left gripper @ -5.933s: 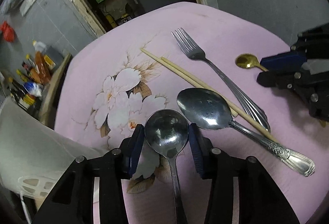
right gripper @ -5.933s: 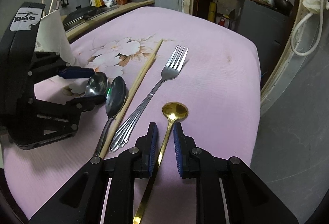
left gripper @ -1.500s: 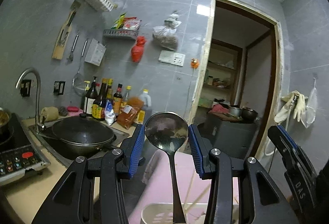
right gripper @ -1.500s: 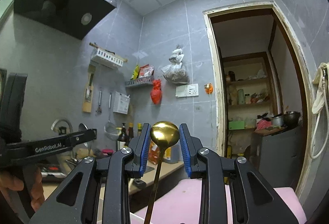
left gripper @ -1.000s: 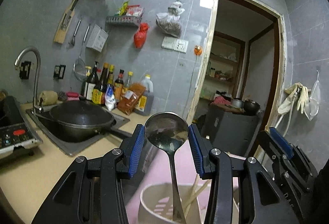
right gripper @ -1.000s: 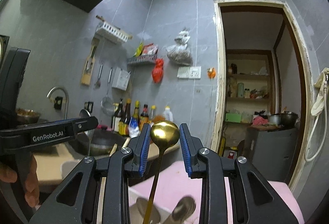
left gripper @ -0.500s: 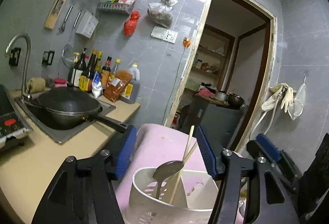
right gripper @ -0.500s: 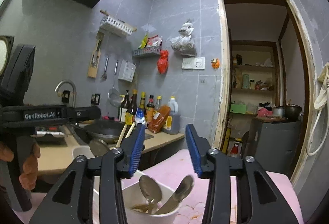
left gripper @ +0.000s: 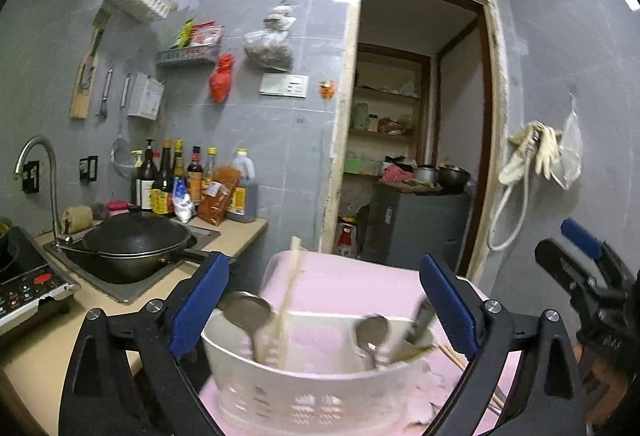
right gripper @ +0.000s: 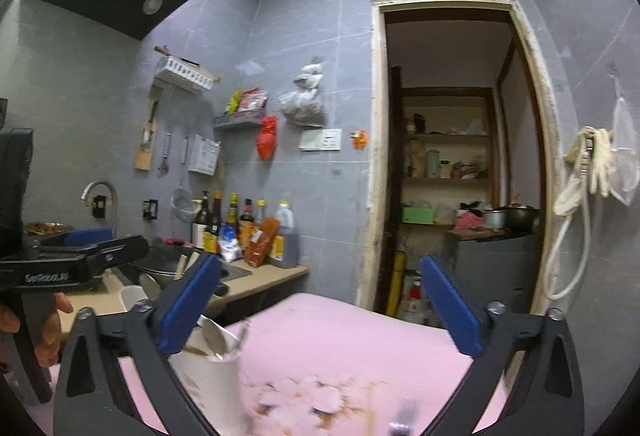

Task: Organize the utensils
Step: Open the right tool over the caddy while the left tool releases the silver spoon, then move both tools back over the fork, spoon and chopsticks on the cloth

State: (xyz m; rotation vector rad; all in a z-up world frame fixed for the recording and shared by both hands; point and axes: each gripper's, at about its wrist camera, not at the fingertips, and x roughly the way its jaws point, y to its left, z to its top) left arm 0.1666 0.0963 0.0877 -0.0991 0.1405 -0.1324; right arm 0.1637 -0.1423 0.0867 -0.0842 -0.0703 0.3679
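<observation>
A white slotted utensil holder (left gripper: 320, 376) stands on the pink floral cloth (left gripper: 360, 288). A silver spoon (left gripper: 244, 312) and a pair of chopsticks (left gripper: 290, 288) stand in its left part. Another spoon (left gripper: 372, 328) and a blurred handle (left gripper: 420, 320) stand in its right part. My left gripper (left gripper: 324, 304) hangs just short of the holder, its jaws opening wide with nothing gripped. My right gripper (right gripper: 320, 306) is also opening, empty, over the cloth (right gripper: 340, 336), with the holder (right gripper: 208, 372) at its lower left. Each gripper shows in the other's view: the right gripper (left gripper: 588, 260), the left gripper (right gripper: 80, 256).
A black wok (left gripper: 136, 240) sits in the sink on the beige counter left of the table, beside an induction hob (left gripper: 24, 284) and a row of bottles (left gripper: 188, 184). Loose chopsticks (left gripper: 452, 354) lie on the cloth. A person's hand (right gripper: 48, 332) holds the left gripper.
Both grippers let go of their spoons, which now stand in the holder. Both sets of jaws have spread wide, and the views have drawn back from the holder.
</observation>
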